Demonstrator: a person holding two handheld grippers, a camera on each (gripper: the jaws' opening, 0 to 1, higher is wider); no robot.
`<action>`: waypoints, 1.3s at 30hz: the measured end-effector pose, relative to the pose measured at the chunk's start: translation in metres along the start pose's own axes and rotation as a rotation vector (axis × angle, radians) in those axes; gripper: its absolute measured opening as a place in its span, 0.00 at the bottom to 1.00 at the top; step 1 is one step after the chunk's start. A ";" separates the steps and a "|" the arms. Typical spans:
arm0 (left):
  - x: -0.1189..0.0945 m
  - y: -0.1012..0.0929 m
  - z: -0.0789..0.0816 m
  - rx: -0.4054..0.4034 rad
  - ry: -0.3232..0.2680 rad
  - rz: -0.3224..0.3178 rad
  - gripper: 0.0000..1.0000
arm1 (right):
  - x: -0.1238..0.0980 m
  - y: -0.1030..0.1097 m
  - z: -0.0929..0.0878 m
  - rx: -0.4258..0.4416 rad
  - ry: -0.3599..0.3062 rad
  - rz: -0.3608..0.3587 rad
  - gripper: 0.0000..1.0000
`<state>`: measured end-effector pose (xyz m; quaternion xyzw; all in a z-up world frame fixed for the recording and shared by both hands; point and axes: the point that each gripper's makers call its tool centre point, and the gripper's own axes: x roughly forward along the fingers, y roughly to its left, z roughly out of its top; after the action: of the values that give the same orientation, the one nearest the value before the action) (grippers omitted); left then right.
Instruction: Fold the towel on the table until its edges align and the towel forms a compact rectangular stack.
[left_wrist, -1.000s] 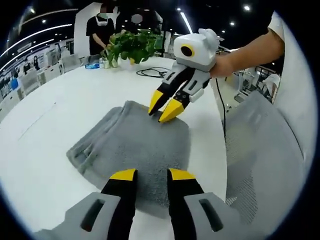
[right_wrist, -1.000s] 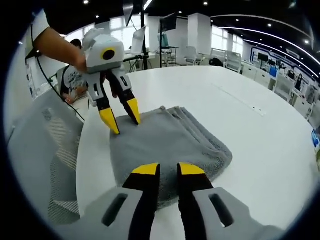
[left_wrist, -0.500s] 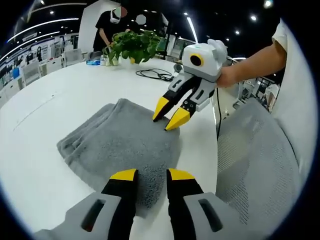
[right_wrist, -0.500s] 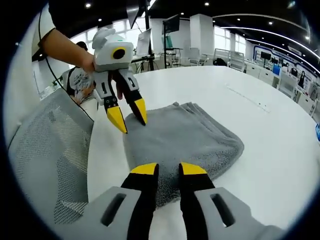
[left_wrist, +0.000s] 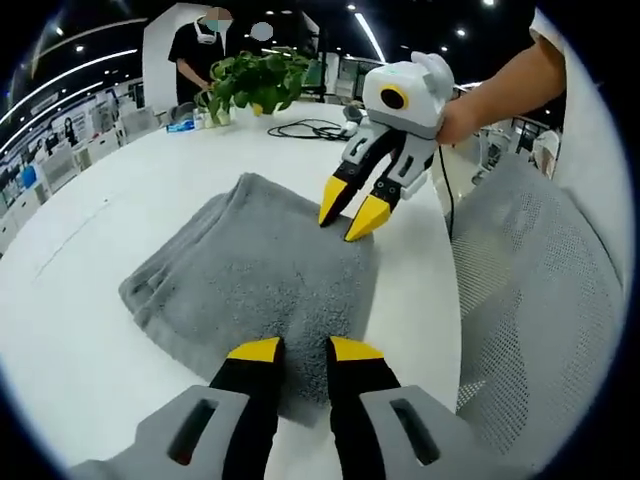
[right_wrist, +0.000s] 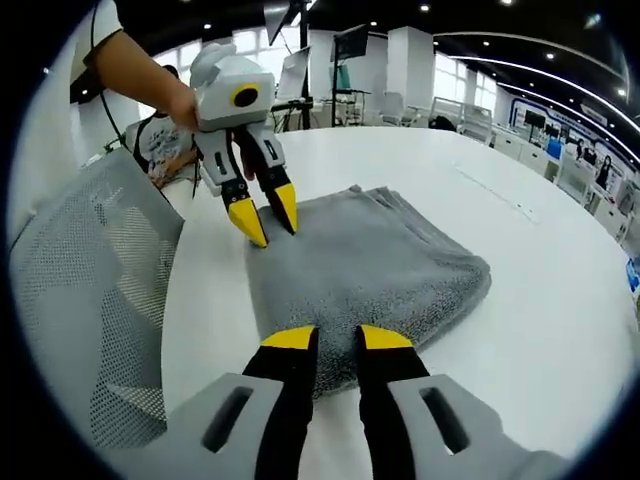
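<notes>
A gray towel (left_wrist: 255, 275) lay folded into a thick, roughly rectangular stack on a white table (left_wrist: 90, 250), and everything below is placed relative to that towel.

In the left gripper view, the left gripper (left_wrist: 296, 350) sat nearest, its two yellow-tipped black jaws parted by a narrow gap over the towel's near edge, with nothing pinched between them. At the towel's far right corner the right gripper (left_wrist: 358, 205) pointed down, its jaws a little apart, the tips at or just above the cloth; whether they touched it could not be told. A person's hand (left_wrist: 455, 115) held that gripper from the right. Right of the towel, off the table's edge, stood a gray mesh chair (left_wrist: 520, 300). Beyond the towel lay a black cable (left_wrist: 315, 130), and farther still a green potted plant (left_wrist: 255, 85), with a person in dark clothes (left_wrist: 200, 50) standing behind it.

In the right gripper view, the right gripper (right_wrist: 335, 338) was nearest, jaws slightly parted over the towel's (right_wrist: 365, 265) near edge and empty. The left gripper (right_wrist: 267, 215) stood at the towel's far left corner, jaws slightly apart. The mesh chair (right_wrist: 90, 290) was left of the towel. The table (right_wrist: 540, 300) stretched away beyond it.
</notes>
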<state>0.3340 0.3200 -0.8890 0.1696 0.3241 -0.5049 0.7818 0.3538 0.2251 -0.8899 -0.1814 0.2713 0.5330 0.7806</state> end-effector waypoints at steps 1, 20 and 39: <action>-0.001 0.000 0.001 -0.011 -0.002 0.001 0.20 | -0.001 0.000 0.001 0.008 -0.003 -0.002 0.14; -0.013 0.016 -0.009 0.000 -0.011 0.109 0.58 | -0.011 0.007 0.003 0.007 -0.035 -0.061 0.44; -0.006 0.022 -0.026 -0.024 0.050 0.140 0.62 | -0.008 0.000 -0.015 0.071 0.020 -0.111 0.56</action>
<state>0.3436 0.3493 -0.9056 0.1949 0.3371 -0.4405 0.8089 0.3482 0.2106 -0.8969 -0.1736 0.2872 0.4770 0.8123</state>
